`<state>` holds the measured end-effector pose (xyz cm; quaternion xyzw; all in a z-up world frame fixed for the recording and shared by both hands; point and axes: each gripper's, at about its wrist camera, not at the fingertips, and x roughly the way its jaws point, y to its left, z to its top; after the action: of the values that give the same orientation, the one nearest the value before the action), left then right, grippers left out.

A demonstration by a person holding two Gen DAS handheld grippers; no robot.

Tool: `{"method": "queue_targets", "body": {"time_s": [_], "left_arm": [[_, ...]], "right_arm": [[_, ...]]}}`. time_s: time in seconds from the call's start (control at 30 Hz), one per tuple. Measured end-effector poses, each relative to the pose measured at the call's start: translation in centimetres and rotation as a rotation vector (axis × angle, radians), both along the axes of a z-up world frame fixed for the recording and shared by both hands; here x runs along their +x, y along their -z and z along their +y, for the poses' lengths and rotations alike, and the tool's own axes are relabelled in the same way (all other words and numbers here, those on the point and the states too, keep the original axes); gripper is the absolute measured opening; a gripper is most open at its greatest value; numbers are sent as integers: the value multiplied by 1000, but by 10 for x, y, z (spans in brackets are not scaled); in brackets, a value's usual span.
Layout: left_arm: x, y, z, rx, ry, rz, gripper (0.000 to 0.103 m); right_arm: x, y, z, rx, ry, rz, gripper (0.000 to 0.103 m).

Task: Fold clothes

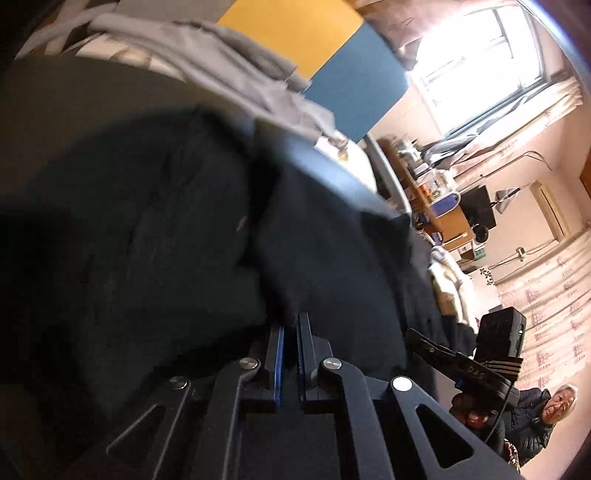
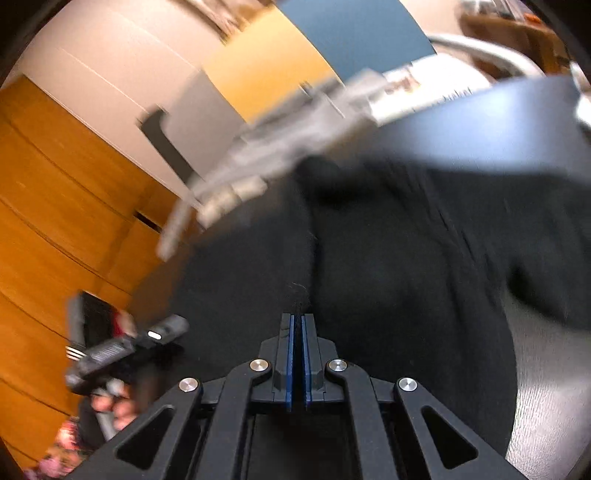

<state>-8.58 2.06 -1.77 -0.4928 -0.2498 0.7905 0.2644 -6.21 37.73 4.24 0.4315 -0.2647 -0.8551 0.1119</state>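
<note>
Bedroom, window bright; both views motion-blurred. Black garment (image 1: 177,229) hangs bunched and creased over a dark worktop (image 2: 498,122), grey clothes (image 1: 240,62) heaped behind. Left gripper (image 1: 290,325) and right gripper (image 2: 296,325) each clenched on black garment fabric; its outline is hard to make out.

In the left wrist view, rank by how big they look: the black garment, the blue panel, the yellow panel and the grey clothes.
1. black garment, though it is nearest the camera
2. grey clothes
3. blue panel and yellow panel look alike, both partly hidden; no ranking.
</note>
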Motion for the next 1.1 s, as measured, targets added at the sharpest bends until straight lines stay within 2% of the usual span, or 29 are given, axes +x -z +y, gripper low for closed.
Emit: {"method": "queue_targets", "body": {"time_s": [0.1,0.17,0.23,0.3,0.4,0.57,0.67,0.7,0.83,0.9,0.93,0.97,1.03,1.1], "left_arm": [[14,4,-4,21,-22,25,6],[23,-2,-5,-8,-32,79,13],[33,-11,-4,-51,-66,166,18],[35,-10,0,-88,-68,182,18],[32,-6,3,-96,-71,177,19],[34,-5,2,-91,-80,176,18],[35,-4,2,-107,-85,185,17],[35,-3,2,-113,-86,188,12],[31,2,1,-91,-86,185,8],[30,4,0,-80,-88,182,7],[30,5,0,-78,-88,183,7],[30,5,0,-75,-88,186,7],[29,6,1,-70,-89,192,7],[28,6,1,-64,-89,189,7]], "right_arm": [[-9,-18,-9,66,-14,61,7],[-15,-30,-14,111,-23,102,20],[-21,-42,-20,155,-33,143,20],[-27,-54,-26,199,-42,183,20],[-36,-72,-34,266,-56,244,20],[-109,-53,-60,428,-98,130,20],[-124,-23,-44,538,-27,-10,19],[-127,-14,-38,541,14,-42,16],[-109,-5,-6,453,128,37,16],[-108,-10,-7,487,126,17,17],[-107,-15,-11,514,135,13,21],[-96,-25,-19,510,144,49,24],[-78,-34,-36,465,93,98,35],[-63,-35,-57,442,9,105,37]]}}
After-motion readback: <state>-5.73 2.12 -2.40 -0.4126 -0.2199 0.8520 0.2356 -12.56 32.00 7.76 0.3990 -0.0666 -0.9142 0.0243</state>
